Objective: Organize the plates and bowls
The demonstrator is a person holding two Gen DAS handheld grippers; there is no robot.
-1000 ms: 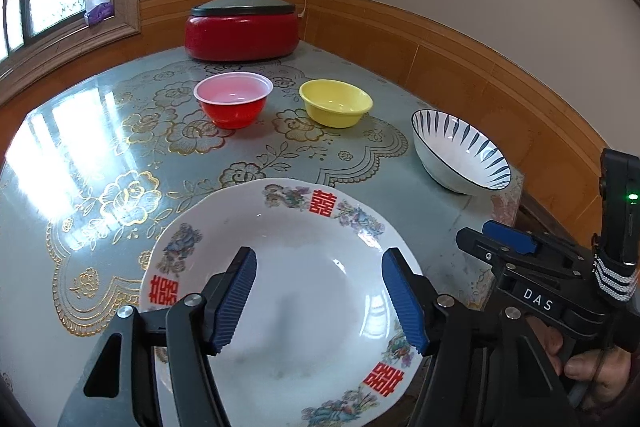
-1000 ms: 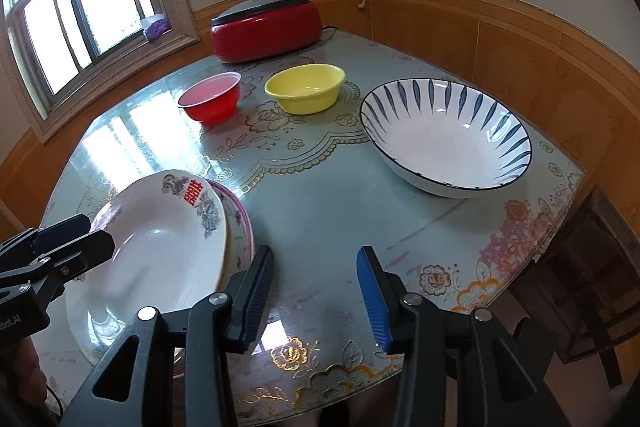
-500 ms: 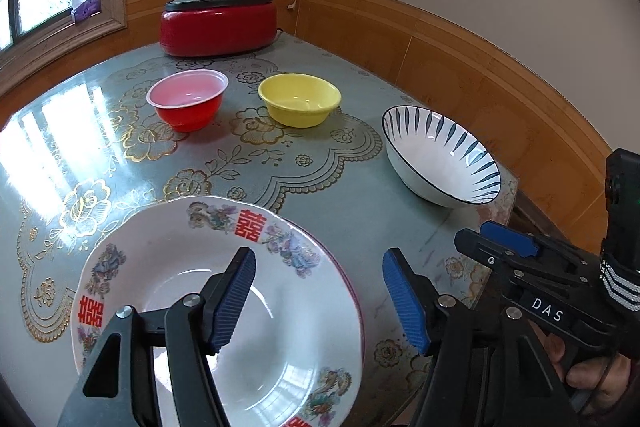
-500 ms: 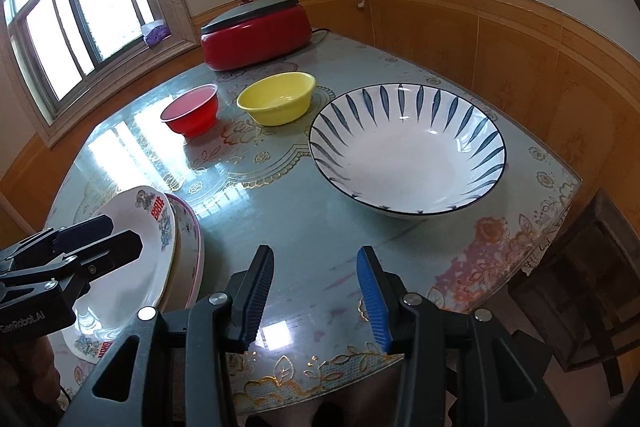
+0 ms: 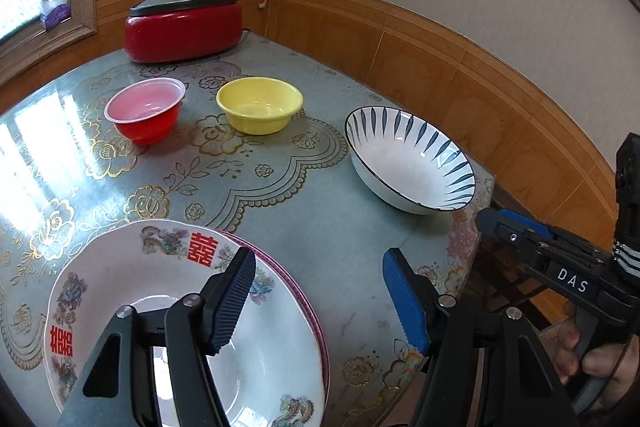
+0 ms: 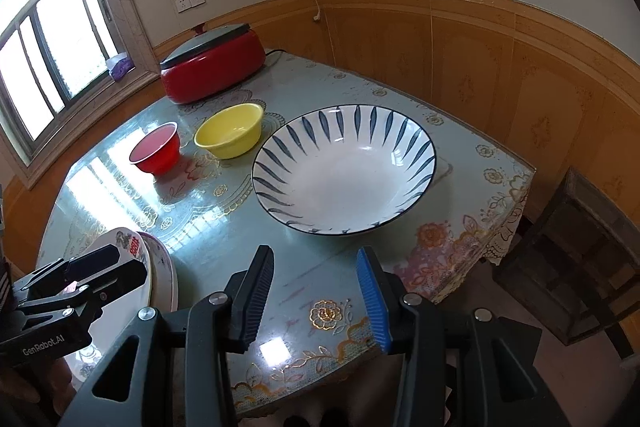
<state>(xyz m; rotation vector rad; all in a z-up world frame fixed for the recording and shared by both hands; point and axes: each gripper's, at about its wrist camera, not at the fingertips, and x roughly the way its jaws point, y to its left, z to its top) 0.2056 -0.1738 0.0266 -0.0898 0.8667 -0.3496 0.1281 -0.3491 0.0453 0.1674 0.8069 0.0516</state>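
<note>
A white plate with red characters [image 5: 132,279] lies on a pink-rimmed plate [image 5: 308,311] at the table's near left. My left gripper [image 5: 320,301] hangs open, its left finger over the plate's right side and its right finger over bare table, nothing between them. A large white bowl with blue stripes [image 6: 344,171] stands near the table's right corner. My right gripper [image 6: 316,295] is open just in front of that bowl, apart from it. A yellow bowl [image 6: 230,131] and a red bowl [image 6: 156,149] stand farther back, side by side.
A red electric pot with a grey lid [image 5: 184,27] sits at the table's far edge by the wall. A dark wooden chair [image 6: 580,259] stands past the table's right corner. The glossy table top [image 5: 304,211] lies bare between the plates and the bowls.
Both grippers have moved to the right. The left one has slid from over the plate's middle to its right rim. The striped bowl now sits straight ahead of the right gripper.
</note>
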